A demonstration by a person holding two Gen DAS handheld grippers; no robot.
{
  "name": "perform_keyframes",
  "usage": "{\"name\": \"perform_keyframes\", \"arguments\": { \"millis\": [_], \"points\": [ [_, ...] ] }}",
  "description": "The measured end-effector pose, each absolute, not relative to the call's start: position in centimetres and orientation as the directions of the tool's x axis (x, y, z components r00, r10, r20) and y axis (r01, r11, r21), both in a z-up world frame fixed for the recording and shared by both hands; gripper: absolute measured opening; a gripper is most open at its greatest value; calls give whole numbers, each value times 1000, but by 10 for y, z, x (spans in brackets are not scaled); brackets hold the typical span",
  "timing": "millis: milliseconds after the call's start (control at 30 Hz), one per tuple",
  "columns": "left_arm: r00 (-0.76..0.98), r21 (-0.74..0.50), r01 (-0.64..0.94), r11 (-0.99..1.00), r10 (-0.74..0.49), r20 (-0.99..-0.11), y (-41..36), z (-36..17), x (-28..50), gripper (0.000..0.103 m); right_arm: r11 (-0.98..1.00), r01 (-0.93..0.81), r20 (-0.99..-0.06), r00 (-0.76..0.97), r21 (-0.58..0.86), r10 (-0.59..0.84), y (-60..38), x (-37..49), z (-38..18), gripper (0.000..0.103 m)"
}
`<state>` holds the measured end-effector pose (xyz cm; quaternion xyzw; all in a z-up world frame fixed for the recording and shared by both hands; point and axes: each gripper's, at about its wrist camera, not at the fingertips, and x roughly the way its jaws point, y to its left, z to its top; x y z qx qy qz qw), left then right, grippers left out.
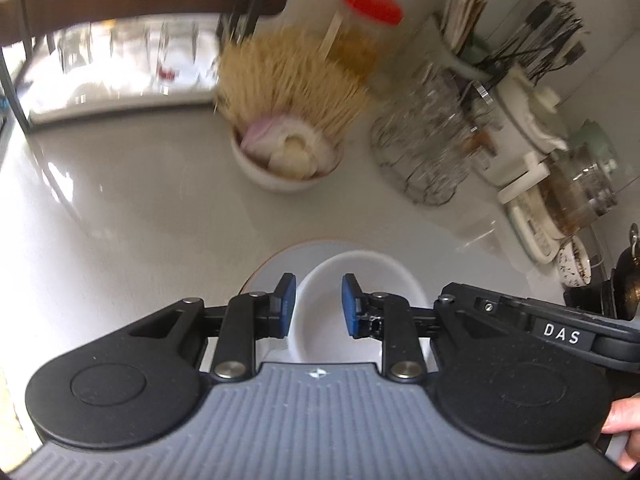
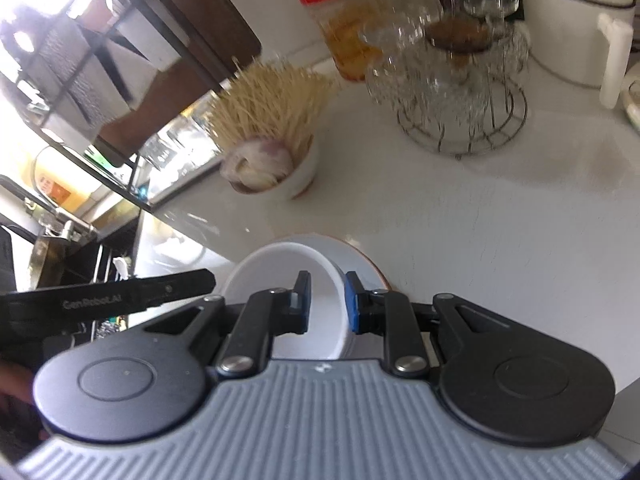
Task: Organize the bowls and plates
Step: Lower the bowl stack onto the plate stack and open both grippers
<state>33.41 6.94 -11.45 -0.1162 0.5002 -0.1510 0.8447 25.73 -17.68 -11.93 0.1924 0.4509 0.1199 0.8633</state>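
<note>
A small white bowl sits on a white plate with a brown rim, on the white counter. My left gripper straddles the bowl's left rim, one pad outside and one inside. A gap shows beside the inner pad, so it is open. In the right wrist view the bowl covers most of the plate. My right gripper has the bowl's right wall between its blue pads and is shut on it. Each tool's black body shows at the edge of the other view.
A white cup of garlic and thin sticks stands behind the plate. Further back are a red-lidded jar, a wire rack of glasses and white appliances. The counter edge and a sink tap lie left.
</note>
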Motion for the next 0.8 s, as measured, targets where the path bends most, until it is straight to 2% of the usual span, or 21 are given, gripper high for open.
{"name": "perform_keyframes", "arguments": {
  "millis": [133,433,800],
  "points": [
    [517,-322,175,931,-365,-774,63,-85,316,29,902,-69,-696,612,427,376,-180,244,-100,22],
    [647,-275,153,949,-307,-698,60,-28,255,35,909,-153,-567,738,388,366,-197,198,-52,22],
    [721,-248,133,960,-265,-640,37,7,168,39,919,-239,-463,806,313,368,-210,126,-26,22]
  ]
}}
